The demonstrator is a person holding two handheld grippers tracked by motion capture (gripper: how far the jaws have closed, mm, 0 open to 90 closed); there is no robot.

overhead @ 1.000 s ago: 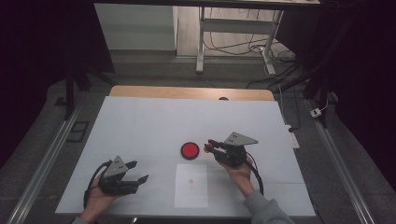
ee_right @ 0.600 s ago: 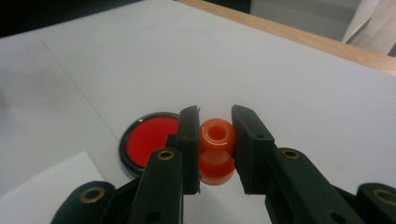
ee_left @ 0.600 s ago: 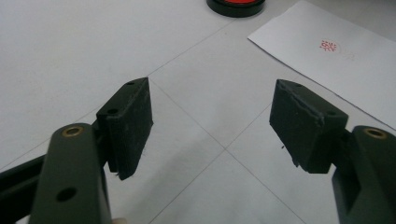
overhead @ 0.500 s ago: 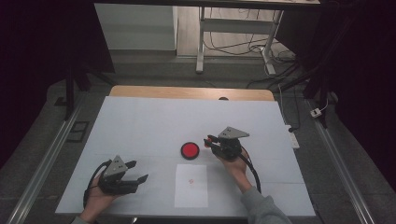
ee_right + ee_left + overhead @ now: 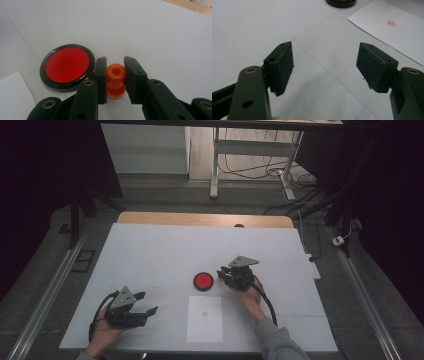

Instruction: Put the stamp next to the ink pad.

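Observation:
A round red ink pad in a black case lies open on the white table. My right gripper is just right of it, low over the table, shut on a small orange stamp held upright between its pads. A white sheet of paper lies in front of the pad and bears a small red stamp mark. My left gripper rests at the front left of the table, open, with nothing between its jaws.
The white table cover ends at a bare wooden strip along the far edge. Metal rails run along both sides on the floor. A desk frame and cables stand beyond the table.
My right gripper, holding the orange stamp, has moved back and to the right, away from above the paper's side, and has sunk lower beside the ink pad. The left gripper has not moved.

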